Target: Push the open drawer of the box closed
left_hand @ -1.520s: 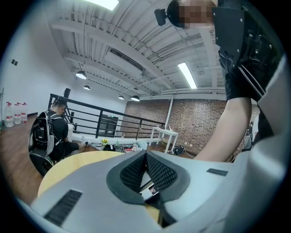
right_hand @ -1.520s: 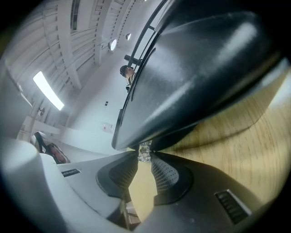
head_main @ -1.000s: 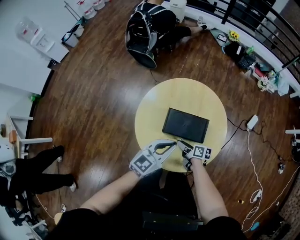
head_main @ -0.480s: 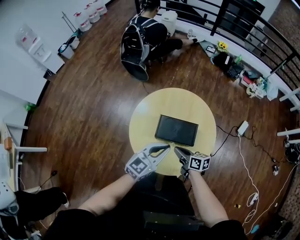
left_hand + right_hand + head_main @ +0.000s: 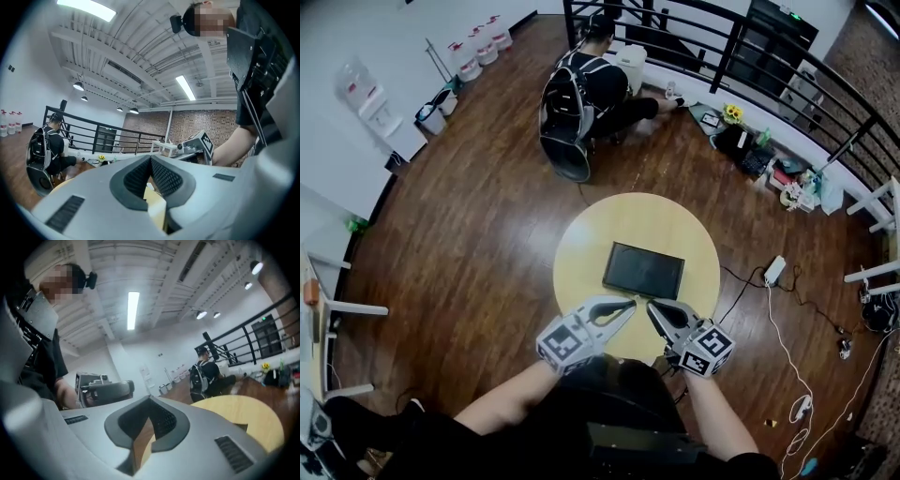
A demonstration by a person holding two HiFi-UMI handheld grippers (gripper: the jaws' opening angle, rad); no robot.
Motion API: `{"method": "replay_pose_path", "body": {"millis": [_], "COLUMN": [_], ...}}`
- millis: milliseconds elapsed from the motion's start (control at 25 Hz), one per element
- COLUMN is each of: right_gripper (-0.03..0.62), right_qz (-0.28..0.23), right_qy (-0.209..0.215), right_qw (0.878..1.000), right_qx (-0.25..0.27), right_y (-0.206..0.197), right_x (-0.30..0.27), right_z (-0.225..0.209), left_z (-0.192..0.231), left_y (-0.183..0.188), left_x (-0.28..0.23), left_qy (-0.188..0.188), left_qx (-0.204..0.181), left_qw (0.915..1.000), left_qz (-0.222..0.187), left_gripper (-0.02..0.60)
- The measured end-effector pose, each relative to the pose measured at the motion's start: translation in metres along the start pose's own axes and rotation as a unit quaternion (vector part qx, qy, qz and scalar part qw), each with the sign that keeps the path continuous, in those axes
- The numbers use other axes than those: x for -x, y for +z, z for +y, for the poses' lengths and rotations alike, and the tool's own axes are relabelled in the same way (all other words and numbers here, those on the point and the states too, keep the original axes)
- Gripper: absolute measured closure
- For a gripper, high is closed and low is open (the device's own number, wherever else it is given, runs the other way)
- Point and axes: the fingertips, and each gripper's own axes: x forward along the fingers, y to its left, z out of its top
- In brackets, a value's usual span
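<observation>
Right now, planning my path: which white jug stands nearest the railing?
The white jug at the row's upper-right end; the others stand farther off.

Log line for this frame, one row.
left claw: shut, empty | right claw: shut, empty | black box: on round table, untouched

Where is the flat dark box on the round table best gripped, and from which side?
Probably the near long edge of the box, from the side of the person: it lies flat on the table, its top likely too wide to span.
</observation>
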Motion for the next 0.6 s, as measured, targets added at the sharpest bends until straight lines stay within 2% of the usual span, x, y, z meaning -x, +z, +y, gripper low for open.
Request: {"method": "replay_pose_path", "body": {"millis": [240,440,600], "right_gripper": [0.577,0.577,0.577], "right_qz": [-0.010,-0.028,-0.044], "right_qy": [0.013,0.035,0.039], "right_qw": [0.993,0.986,0.983], "right_qx": [0.121,0.161,0.175], "right_y": [0.028,0.053,0.079], "right_x": [0.035,0.046,0.055], "right_z": [0.058,0.100,0.111], "left_z": [-0.042,-0.062,-0.071], "left_y": [0.025,0.051,0.077], "left_x": [0.013,0.030,0.029], "left_qy": [-0.012,-0.026,-0.040], "left_qx": [-0.026,-0.024,-0.023], "left_qw": [0.9993,0.9986,0.9977], "left_qz": [-0.022,-0.039,-0.050], "left_gripper": [0.552,0.552,0.552]}}
